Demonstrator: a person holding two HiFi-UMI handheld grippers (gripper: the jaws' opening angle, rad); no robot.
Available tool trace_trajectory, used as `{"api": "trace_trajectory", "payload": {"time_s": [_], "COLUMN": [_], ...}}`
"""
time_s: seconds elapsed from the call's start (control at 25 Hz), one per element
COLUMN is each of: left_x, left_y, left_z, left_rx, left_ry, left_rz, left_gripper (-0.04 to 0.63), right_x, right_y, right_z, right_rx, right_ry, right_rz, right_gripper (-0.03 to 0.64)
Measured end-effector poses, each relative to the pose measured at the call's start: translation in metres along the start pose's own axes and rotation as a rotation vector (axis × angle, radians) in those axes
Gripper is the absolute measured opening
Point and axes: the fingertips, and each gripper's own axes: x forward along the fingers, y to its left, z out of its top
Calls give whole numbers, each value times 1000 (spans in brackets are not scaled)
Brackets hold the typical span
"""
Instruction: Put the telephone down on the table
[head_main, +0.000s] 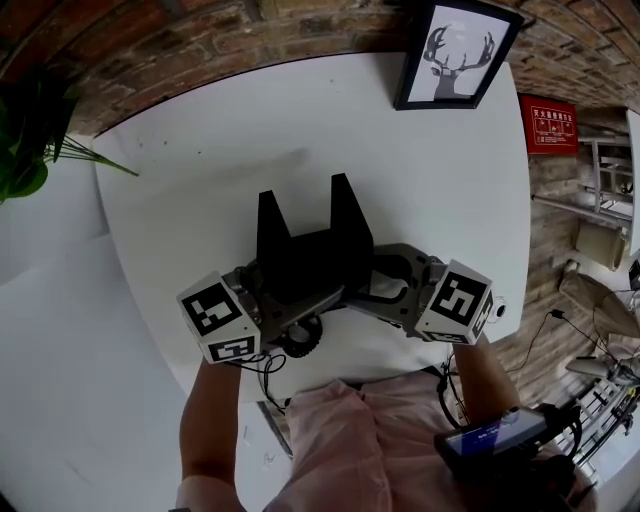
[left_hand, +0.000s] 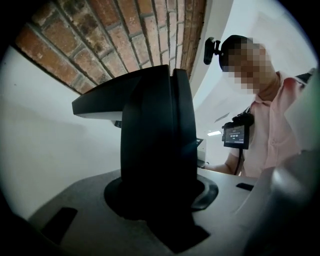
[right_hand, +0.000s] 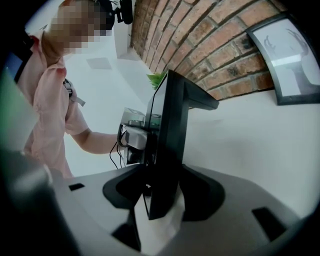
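A black telephone (head_main: 310, 245) with two upright prongs hangs low over the white table (head_main: 190, 170), near its front edge. My left gripper (head_main: 290, 305) grips it from the left and my right gripper (head_main: 372, 285) from the right, the two facing each other. In the left gripper view the telephone (left_hand: 155, 140) fills the middle as a broad dark slab, rising out of the left gripper (left_hand: 157, 195). Seen edge-on in the right gripper view, the telephone (right_hand: 167, 130) is a thin black panel standing in the right gripper (right_hand: 160, 195). The fingertips themselves are hidden by it.
A framed deer picture (head_main: 455, 55) leans on the brick wall (head_main: 150, 40) at the table's back right. Green plant leaves (head_main: 25, 140) reach in from the left. A red sign (head_main: 548, 125) hangs at the right. A black device (head_main: 495, 435) hangs at the person's chest.
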Motion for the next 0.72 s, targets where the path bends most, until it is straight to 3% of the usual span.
{"api": "trace_trajectory", "payload": {"time_s": [0.4,0.72], "left_x": [4,5], "left_y": [10,21], "left_z": [-4,-10], "left_rx": [-90,-208], "left_ry": [31,75], "left_rz": [26,69], "left_gripper": [167,167], "right_x": [1,2], "right_y": [-6,-13], "right_z": [-3,-6], "right_rx": [65,121], "right_ry": [50,85], "right_rz": [-6,-24], "right_gripper": [224,235]}}
